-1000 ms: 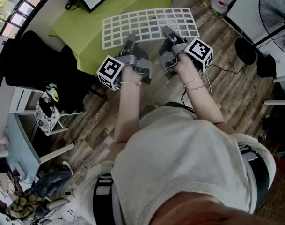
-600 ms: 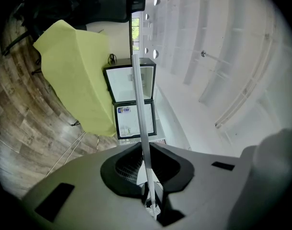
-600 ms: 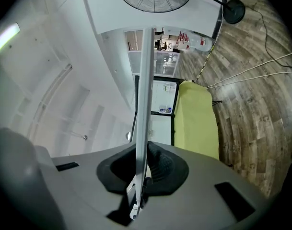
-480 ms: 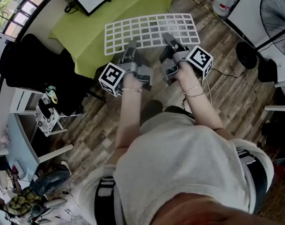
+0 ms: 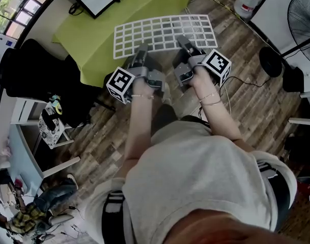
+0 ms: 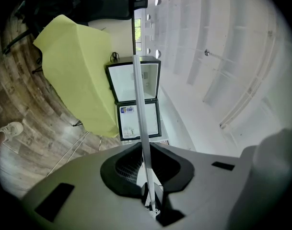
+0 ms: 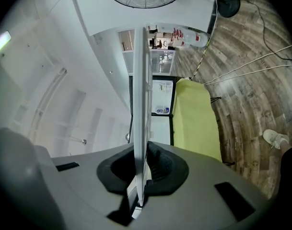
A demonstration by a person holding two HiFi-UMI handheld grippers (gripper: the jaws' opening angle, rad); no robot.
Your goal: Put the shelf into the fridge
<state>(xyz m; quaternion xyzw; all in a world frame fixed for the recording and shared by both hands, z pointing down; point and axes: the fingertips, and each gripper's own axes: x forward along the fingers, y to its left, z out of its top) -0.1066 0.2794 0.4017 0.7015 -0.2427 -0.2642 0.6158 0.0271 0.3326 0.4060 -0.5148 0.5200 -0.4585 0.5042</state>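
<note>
The left gripper (image 5: 142, 52) and right gripper (image 5: 182, 40) (its jaws just closed further) each clamp the near edge of the wire shelf (image 5: 165, 32), evidently to hold it level for the open fridge (image 6: 138, 99).

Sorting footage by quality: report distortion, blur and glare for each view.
Head view: fisheye bows the brown wood-plank floor at the edges; the white rectangular grid shelf is sharp, the person's pale shirt near the lens soft. Left gripper view: black vignetted corners, white panelled surface washed out. Right gripper view: same vignette, planks strongly curved, shelf edge-on.
</note>
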